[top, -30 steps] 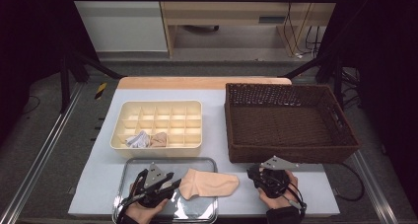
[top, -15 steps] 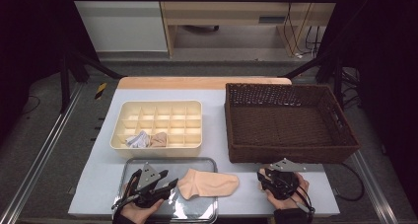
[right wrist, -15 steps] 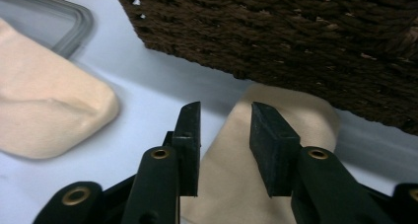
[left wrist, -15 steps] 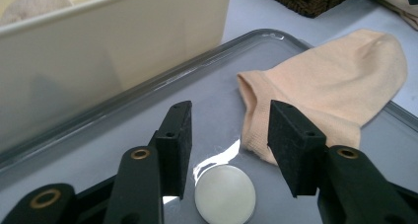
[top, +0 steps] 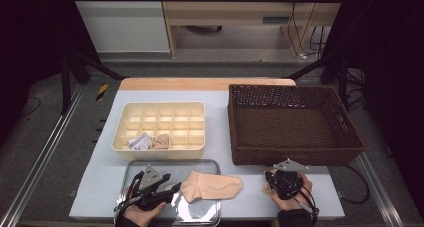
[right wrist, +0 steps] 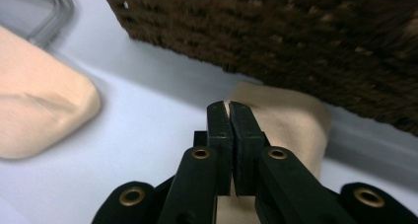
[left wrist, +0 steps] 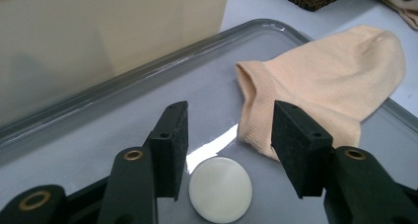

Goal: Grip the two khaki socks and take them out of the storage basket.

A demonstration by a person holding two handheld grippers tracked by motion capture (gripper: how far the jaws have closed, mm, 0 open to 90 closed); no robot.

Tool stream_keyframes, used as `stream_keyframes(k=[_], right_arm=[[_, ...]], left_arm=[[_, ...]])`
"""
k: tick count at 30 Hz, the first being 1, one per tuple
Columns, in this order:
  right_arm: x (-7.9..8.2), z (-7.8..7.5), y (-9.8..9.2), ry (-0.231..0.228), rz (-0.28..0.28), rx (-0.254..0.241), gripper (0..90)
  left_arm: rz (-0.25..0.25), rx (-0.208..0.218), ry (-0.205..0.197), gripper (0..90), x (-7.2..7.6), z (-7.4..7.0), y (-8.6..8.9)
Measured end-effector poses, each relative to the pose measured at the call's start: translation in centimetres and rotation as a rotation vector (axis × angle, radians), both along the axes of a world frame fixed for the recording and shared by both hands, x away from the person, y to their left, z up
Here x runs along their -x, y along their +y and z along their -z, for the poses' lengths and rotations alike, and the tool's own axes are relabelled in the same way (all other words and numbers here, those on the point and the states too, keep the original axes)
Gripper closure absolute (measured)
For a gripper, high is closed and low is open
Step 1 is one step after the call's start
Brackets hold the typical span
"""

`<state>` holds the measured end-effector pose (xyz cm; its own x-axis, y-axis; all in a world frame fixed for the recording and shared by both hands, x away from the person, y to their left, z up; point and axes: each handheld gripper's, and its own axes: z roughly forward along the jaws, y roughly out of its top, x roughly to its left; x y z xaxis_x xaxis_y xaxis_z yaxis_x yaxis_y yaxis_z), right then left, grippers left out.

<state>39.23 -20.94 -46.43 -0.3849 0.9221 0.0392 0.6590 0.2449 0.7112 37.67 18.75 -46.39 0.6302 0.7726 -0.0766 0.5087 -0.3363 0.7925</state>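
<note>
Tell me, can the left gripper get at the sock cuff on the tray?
Probably yes: the left gripper stands open, and the sock cuff lies just ahead on the tray, nothing between.

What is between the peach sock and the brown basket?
Just bare pale table lies between the peach sock and the brown basket; the high view shows it.

A peach sock (top: 212, 185) is laid flat at bottom centre, cuff on the tray (top: 200, 164), toe off it
</note>
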Motion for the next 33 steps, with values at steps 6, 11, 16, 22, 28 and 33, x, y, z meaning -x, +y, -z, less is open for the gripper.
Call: stream_keyframes(k=[6, 11, 16, 22, 28, 33], right_arm=[[0.6, -1.0, -1.6, -0.034, 0.043, -0.018, 88.7], [0.7, -0.9, -3.1, -0.036, 0.079, -0.005, 88.2], [0.4, -0.3, -3.8, 0.007, 0.091, 0.011, 86.1], [0.2, 0.0, -3.4, 0.019, 0.082, 0.035, 81.9], [0.6, -1.3, -2.4, -0.054, 0.025, -0.005, 78.5], [1.1, -1.7, -0.1, -0.061, -0.071, -0.035, 80.2]], left_arm=[[-0.007, 0.000, 0.009, 45.7, 0.0, 0.0, 0.1], [-0.015, -0.005, 0.011, 44.9, -0.1, 0.0, 0.1], [-0.021, -0.008, 0.010, 43.7, -0.1, 0.1, 0.1], [-0.020, -0.012, 0.011, 42.6, -0.1, 0.1, 0.1], [-0.020, -0.014, 0.013, 42.3, -0.1, 0.2, 0.1], [-0.017, -0.016, 0.013, 42.2, -0.1, 0.2, 0.1]])
